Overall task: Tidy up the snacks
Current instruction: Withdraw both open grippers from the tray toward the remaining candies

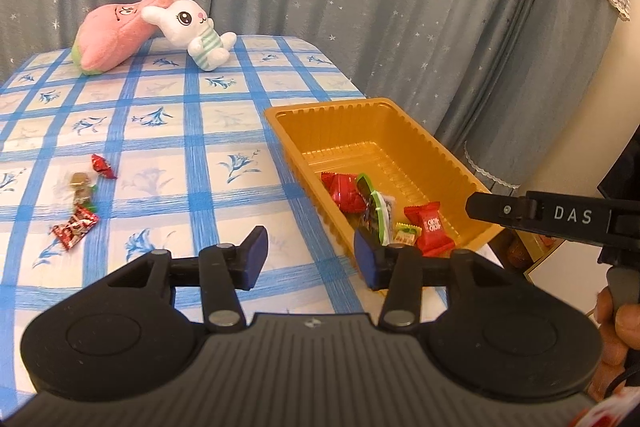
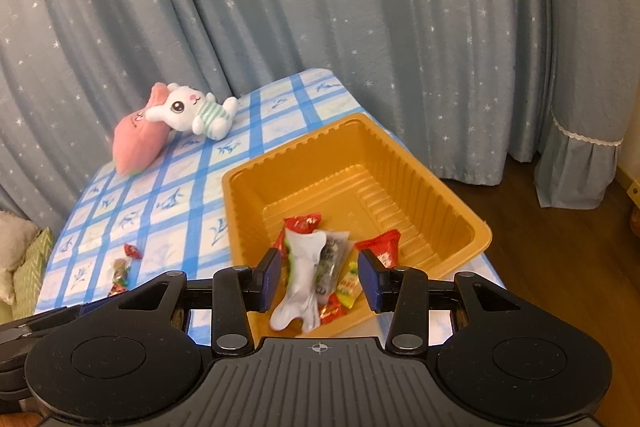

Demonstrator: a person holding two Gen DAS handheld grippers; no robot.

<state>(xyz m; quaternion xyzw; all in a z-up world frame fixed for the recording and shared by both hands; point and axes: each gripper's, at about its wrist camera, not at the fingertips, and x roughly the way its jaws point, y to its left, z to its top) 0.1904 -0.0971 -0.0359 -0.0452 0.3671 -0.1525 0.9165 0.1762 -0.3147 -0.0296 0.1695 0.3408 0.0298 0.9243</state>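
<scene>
— Which parts of the gold tray are hidden?
— In the left wrist view its near corner sits behind the left gripper's right finger, and the right gripper's black arm covers part of the near rim.

— And the right wrist view?
— The white packet lies over the wrappers beneath it, so their print cannot be read. The tray's near wall disappears behind the gripper body.

— The loose sweets on the tablecloth?
— Too small there to tell apart; the lowest one is partly behind the finger linkage.

— Anything cut off?
— A pale cushion at the left edge.
</scene>
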